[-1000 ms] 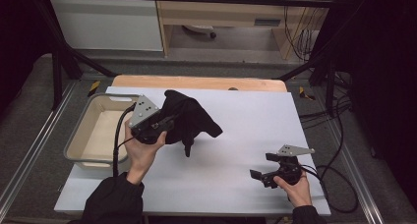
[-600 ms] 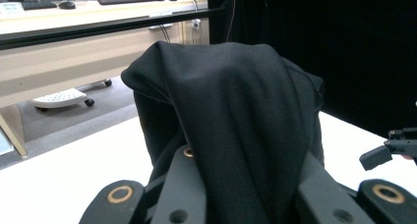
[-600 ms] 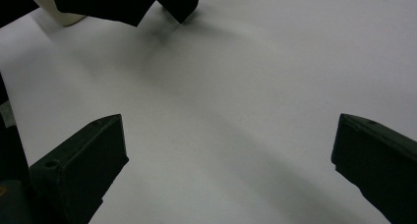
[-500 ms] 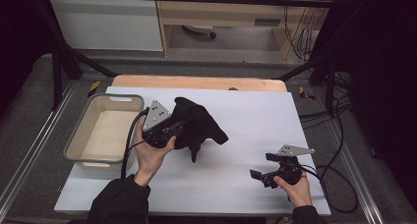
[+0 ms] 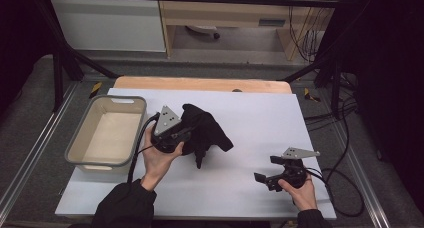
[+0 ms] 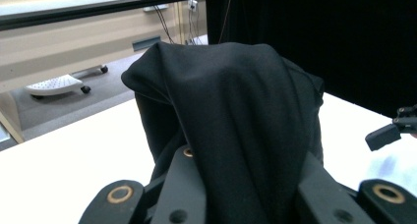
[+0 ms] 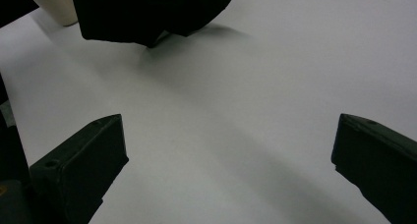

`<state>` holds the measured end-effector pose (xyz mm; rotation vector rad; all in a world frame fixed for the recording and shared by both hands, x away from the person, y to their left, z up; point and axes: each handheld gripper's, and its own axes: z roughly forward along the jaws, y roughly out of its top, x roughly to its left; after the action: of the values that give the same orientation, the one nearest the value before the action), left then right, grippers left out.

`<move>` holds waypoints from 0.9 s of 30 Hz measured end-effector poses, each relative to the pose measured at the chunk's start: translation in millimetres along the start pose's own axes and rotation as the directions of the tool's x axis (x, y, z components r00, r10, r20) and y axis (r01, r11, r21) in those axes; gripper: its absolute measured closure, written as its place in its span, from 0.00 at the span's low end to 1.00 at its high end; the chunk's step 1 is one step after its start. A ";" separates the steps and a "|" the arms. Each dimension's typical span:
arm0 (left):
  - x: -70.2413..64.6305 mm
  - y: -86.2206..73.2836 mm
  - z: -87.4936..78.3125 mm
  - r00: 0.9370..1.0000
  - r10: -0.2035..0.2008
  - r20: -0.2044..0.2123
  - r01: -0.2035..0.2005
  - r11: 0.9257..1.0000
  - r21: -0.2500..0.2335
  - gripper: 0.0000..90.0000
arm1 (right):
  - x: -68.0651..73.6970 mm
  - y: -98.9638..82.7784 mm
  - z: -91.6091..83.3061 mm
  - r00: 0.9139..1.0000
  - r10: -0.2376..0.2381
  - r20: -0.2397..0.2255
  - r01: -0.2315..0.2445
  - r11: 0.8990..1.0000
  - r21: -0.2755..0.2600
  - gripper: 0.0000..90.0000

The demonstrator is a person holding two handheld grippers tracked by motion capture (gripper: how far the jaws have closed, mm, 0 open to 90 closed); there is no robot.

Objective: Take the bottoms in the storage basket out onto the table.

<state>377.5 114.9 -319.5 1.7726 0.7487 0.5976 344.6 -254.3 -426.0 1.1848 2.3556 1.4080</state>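
Drooping black cloth (image 5: 205, 133) bunched in left claw (image 5: 186, 137), right claw (image 5: 267, 169) spread, empty.

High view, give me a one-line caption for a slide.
Left gripper holds a black cloth above the white table beside a beige bin; right gripper rests open.

beige bin (image 5: 80, 150) on white table (image 5: 260, 123), left edge | wooden board (image 5: 200, 84) at far edge | grey floor (image 5: 30, 123)
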 end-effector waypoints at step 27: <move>-4.3 -25.0 20.8 1.000 0.019 0.010 -0.020 0.995 0.102 0.89 | -0.1 -0.1 0.1 1.000 -0.001 0.000 0.001 1.000 0.000 0.01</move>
<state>384.4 104.4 -349.8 1.8770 0.7682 0.5732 344.7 -254.3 -426.2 1.1836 2.3563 1.4077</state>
